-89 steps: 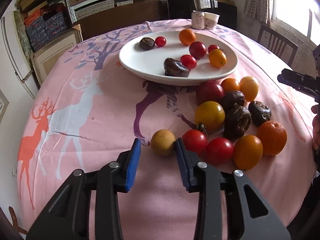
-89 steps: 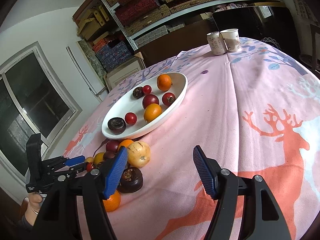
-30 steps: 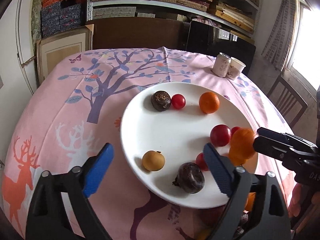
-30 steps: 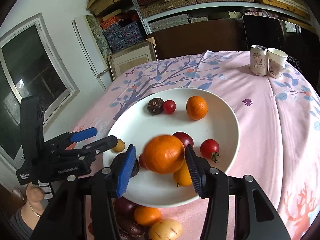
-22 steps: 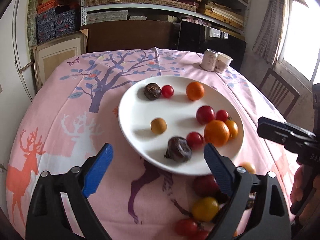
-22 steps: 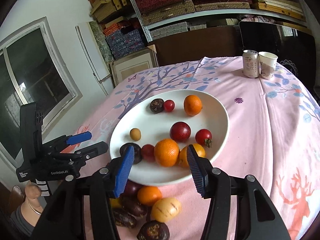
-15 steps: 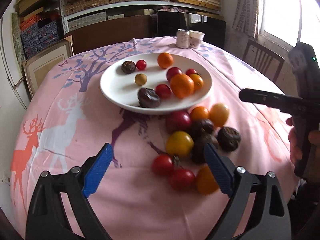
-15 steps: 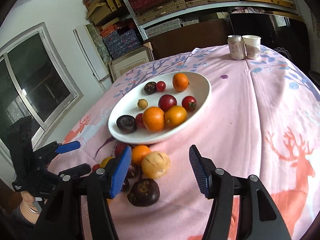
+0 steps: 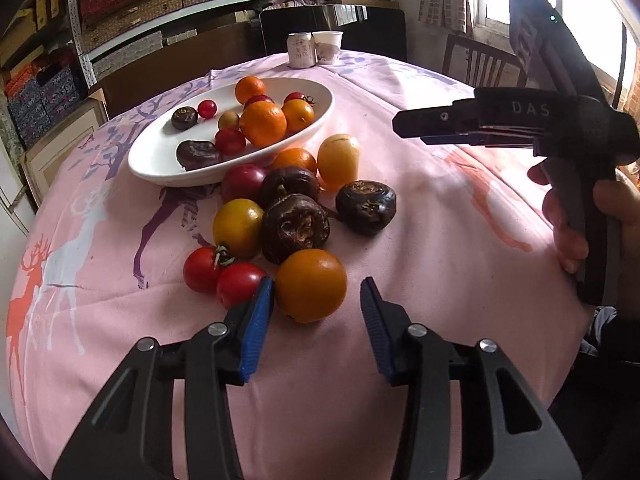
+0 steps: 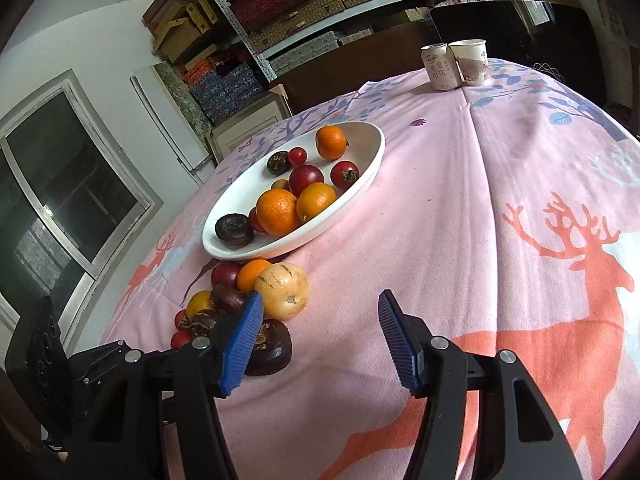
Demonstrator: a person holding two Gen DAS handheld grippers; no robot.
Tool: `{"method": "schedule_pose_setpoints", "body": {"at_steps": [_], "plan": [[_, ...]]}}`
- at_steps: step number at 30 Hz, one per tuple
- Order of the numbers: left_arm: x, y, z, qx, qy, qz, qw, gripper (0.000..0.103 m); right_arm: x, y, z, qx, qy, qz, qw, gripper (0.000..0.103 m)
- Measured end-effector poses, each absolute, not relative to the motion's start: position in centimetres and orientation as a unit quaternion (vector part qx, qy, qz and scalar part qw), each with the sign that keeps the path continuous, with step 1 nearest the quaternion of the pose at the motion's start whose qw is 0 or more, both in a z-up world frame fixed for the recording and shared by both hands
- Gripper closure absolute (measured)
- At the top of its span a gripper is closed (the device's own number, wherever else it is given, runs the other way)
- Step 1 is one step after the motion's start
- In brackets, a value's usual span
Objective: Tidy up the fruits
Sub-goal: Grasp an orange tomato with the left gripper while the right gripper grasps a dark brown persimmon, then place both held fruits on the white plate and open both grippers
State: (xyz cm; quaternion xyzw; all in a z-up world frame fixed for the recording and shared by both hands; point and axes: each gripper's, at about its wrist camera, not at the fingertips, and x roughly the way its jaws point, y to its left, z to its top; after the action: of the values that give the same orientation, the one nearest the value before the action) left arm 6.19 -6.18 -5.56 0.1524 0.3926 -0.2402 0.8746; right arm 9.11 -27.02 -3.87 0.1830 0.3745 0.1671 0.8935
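Note:
A white plate (image 9: 160, 172) (image 10: 360, 184) holds oranges, tomatoes and dark brown fruits. In front of it a loose pile lies on the pink cloth: red tomatoes (image 9: 204, 268), a yellow tomato (image 9: 238, 226), dark brown fruits (image 9: 296, 228) and a pale yellow fruit (image 10: 282, 290). My left gripper (image 9: 317, 292) is closing with the nearest orange fruit (image 9: 308, 272) between its tips; the right pad stands clear of it. My right gripper (image 10: 320, 300) is open over bare cloth, beside the pale yellow fruit, with nothing between its fingers.
A drinks can (image 9: 302, 50) and a paper cup (image 9: 328, 46) stand at the table's far edge. A wooden chair (image 9: 480, 60) sits behind the table at the right. A hand (image 9: 576, 232) holds the right gripper's handle over the table's right side.
My left gripper has pulled back from the plate to the loose pile and its jaws have narrowed around the orange fruit. My right gripper let an orange go on the plate and drew back.

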Motion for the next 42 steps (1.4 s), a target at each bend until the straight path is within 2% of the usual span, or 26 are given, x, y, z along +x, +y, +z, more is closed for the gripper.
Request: {"method": "schedule_pose_setpoints", "body": {"at_steps": [3, 5, 6, 7, 9, 13, 18, 24, 26, 27, 34, 42], "plan": [[7.2, -6.2, -5.9, 0.138, 0.413, -0.239, 0.868, 0.059, 9.1, -26.7, -4.0, 0.173, 0.380, 0.175, 0.892, 0.043], [7.7, -6.2, -6.2, 0.136, 0.428, -0.237, 0.862, 0.050, 8.9, -26.1, -4.0, 0.160, 0.383, 0.183, 0.891, 0.043], [7.7, -6.3, -6.2, 0.138, 0.427, -0.236, 0.862, 0.050, 8.8, -25.9, -3.9, 0.154, 0.385, 0.186, 0.891, 0.043], [7.6, -6.4, -6.2, 0.140, 0.425, -0.237, 0.862, 0.052, 8.7, -25.7, -3.9, 0.150, 0.385, 0.189, 0.891, 0.043], [7.6, -6.2, -6.1, 0.135, 0.422, -0.236, 0.865, 0.066, 8.7, -25.7, -3.9, 0.150, 0.386, 0.190, 0.890, 0.043], [7.7, -4.5, -5.3, 0.082, 0.423, -0.248, 0.868, 0.067, 8.4, -24.9, -3.9, 0.129, 0.391, 0.212, 0.886, 0.043], [6.6, -2.5, -3.2, 0.055, 0.396, -0.249, 0.882, 0.067, 7.2, -20.7, -3.6, 0.021, 0.396, 0.251, 0.883, 0.043], [6.1, -1.8, -2.7, 0.057, 0.394, -0.240, 0.886, 0.066, 9.1, -18.6, -4.7, -0.010, 0.456, 0.221, 0.862, 0.043], [6.0, -1.6, -2.8, 0.055, 0.393, -0.238, 0.886, 0.066, 9.5, -18.3, -4.7, -0.013, 0.457, 0.217, 0.863, 0.045], [6.0, -1.5, -2.8, 0.053, 0.392, -0.237, 0.887, 0.066, 9.6, -18.3, -4.8, -0.013, 0.456, 0.215, 0.863, 0.057], [6.3, -0.6, -2.5, 0.039, 0.389, -0.233, 0.891, 0.066, 8.5, -19.4, -3.8, 0.015, 0.431, 0.220, 0.875, 0.058], [10.5, 0.5, 0.4, 0.023, 0.365, -0.219, 0.905, 0.066, 10.7, -22.4, 1.4, 0.047, 0.376, 0.202, 0.903, 0.058]]}}
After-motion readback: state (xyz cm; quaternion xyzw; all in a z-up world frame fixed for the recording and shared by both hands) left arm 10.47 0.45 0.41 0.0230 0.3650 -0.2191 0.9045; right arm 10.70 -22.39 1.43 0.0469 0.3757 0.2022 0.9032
